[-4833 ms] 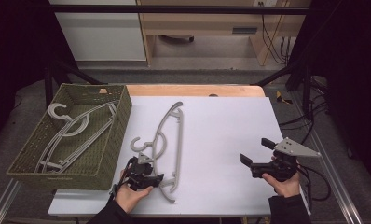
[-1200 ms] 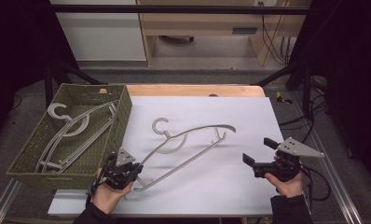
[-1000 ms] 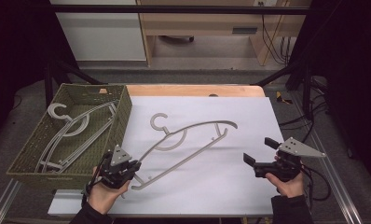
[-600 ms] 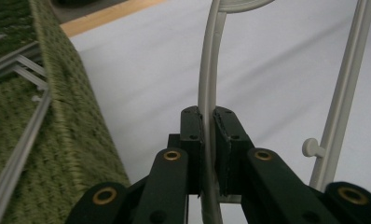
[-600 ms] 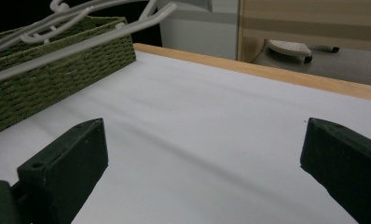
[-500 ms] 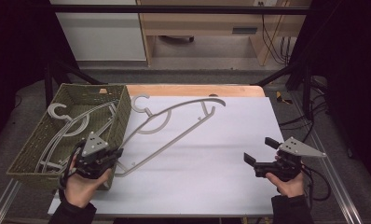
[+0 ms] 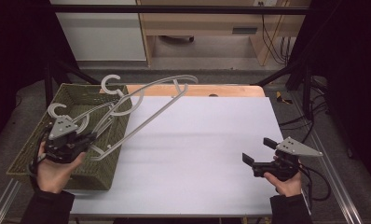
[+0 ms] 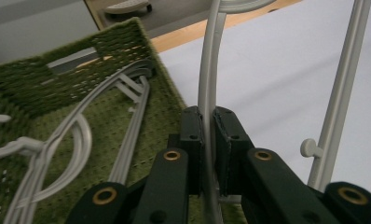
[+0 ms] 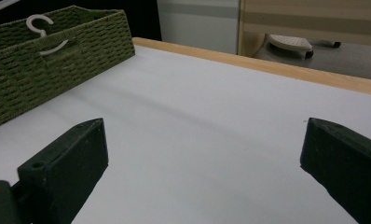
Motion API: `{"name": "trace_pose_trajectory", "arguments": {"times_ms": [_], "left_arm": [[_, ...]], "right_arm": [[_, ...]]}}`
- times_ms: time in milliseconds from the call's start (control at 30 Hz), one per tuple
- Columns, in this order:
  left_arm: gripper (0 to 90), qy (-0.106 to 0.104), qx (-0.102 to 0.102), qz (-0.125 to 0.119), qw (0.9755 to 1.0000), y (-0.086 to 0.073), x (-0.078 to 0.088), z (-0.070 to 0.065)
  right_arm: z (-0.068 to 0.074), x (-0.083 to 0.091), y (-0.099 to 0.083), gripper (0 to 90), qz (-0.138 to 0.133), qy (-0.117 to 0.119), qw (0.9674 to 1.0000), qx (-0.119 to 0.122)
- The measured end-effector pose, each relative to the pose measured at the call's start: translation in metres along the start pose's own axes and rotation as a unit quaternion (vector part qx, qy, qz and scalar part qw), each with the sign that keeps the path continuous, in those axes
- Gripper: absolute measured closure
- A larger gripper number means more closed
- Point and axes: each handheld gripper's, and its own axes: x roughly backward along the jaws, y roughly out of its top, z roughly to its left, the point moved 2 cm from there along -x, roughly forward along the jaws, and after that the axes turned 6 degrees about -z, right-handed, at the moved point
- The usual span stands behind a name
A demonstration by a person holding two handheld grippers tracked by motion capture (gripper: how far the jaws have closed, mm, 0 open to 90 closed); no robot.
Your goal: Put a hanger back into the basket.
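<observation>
Here the left tool pinches the grey hanger – its hook end angling up over the basket.

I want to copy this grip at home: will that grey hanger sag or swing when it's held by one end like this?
Probably stiff: the hanger juts out from the left tongs over the basket without visible droop. It seems light, since one narrow pinch carries it. Held far off-centre on a smooth rod, it may pivot or slip.

Smooth grey plastic hanger; rough woven green basket; matt white surface edged in pale wood; matt black hand-held gripper jaws.
</observation>
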Motion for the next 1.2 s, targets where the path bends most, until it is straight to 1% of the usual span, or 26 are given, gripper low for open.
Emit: {"name": "trace_pose_trajectory", "arguments": {"times_ms": [67,100,233,267,400,467,567,633,733,833,1067,1200], "left_arm": [[82.6,0.009,-0.003,0.001,1.0000,0.001,0.003,0.010],[82.6,0.014,-0.002,0.001,0.9999,0.001,0.004,0.015],[82.6,0.032,-0.004,0.004,0.9995,0.000,0.010,0.033],[82.6,0.036,-0.001,0.003,0.9994,-0.001,0.011,0.038],[82.6,0.049,-0.003,0.008,0.9988,-0.007,0.012,0.055],[82.6,0.059,-0.008,0.013,0.9981,-0.010,0.012,0.063],[82.6,0.072,-0.007,0.020,0.9972,-0.016,0.011,0.075],[82.6,0.077,-0.003,0.024,0.9967,-0.021,0.011,0.083],[82.6,0.084,0.004,0.025,0.9961,-0.028,0.011,0.092],[82.6,0.089,0.003,0.032,0.9955,-0.036,0.010,0.100],[82.5,0.114,0.007,0.051,0.9921,-0.053,0.009,0.115],[82.5,0.122,0.008,0.059,0.9907,-0.061,0.010,0.124]], "right_arm": [[0.000,0.001,0.000,1.1,0.001,0.001,1.0000,0.002],[0.000,0.000,0.000,1.1,-0.001,0.000,1.0000,-0.002],[0.000,0.000,0.000,1.1,0.000,0.000,1.0000,0.000],[0.000,0.000,0.000,1.1,0.001,0.000,1.0000,-0.001],[0.000,-0.001,-0.001,1.1,0.003,0.001,1.0000,0.002],[0.000,-0.001,0.000,1.1,0.003,0.001,1.0000,0.002],[0.000,-0.001,-0.001,1.1,0.004,0.001,1.0000,0.001],[0.001,-0.002,-0.001,1.1,0.004,-0.001,1.0000,0.000],[0.000,-0.003,-0.002,1.1,0.005,-0.001,1.0000,0.001],[0.000,-0.002,-0.001,1.1,0.004,0.000,1.0000,-0.001],[0.000,-0.002,-0.001,1.1,0.003,-0.002,1.0000,-0.001],[0.000,-0.002,-0.001,1.1,0.004,-0.002,1.0000,-0.001]]}}
